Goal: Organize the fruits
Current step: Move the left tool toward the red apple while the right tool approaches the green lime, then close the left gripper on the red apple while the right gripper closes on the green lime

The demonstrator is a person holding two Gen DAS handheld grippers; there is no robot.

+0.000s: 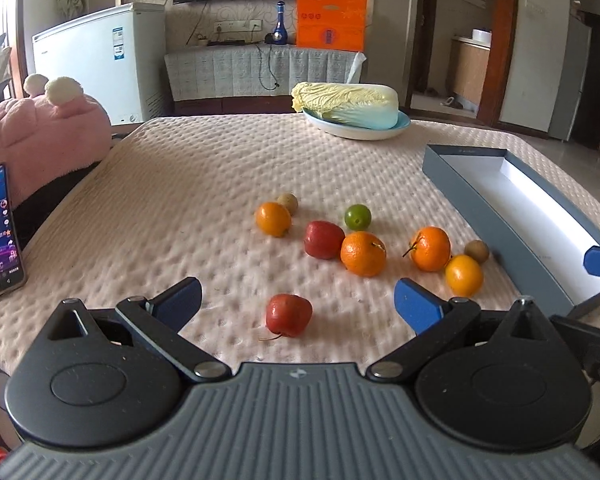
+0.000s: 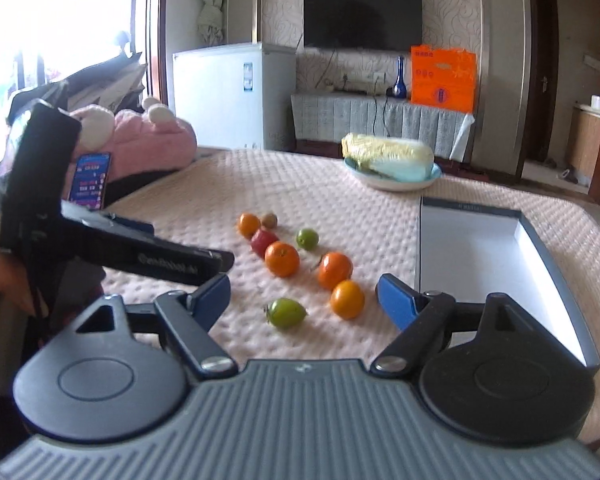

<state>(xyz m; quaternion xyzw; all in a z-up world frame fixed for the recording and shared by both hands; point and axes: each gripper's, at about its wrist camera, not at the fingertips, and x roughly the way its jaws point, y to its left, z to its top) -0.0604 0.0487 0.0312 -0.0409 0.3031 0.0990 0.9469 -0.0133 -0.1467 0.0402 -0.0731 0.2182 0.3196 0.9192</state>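
A: Left hand-held gripper [image 1: 298,298] spread wide, empty, the red fruit [image 1: 288,315] lying just ahead between its tips, lined up for a pick, I'd say.

B: Right hand-held gripper [image 2: 302,298] gapes too, over a green fruit [image 2: 286,312]. Beyond, 4 oranges [image 1: 363,253] sit loose on the counter [image 1: 180,184]; the empty box [image 1: 512,200] waits alongside.

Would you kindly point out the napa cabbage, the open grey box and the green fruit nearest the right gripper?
Napa cabbage [image 1: 346,104]: left wrist view, middle of its leafy side.
Open grey box [image 2: 472,256]: right wrist view, bare white floor inside.
Green fruit [image 2: 287,312]: right wrist view, centre of its skin.
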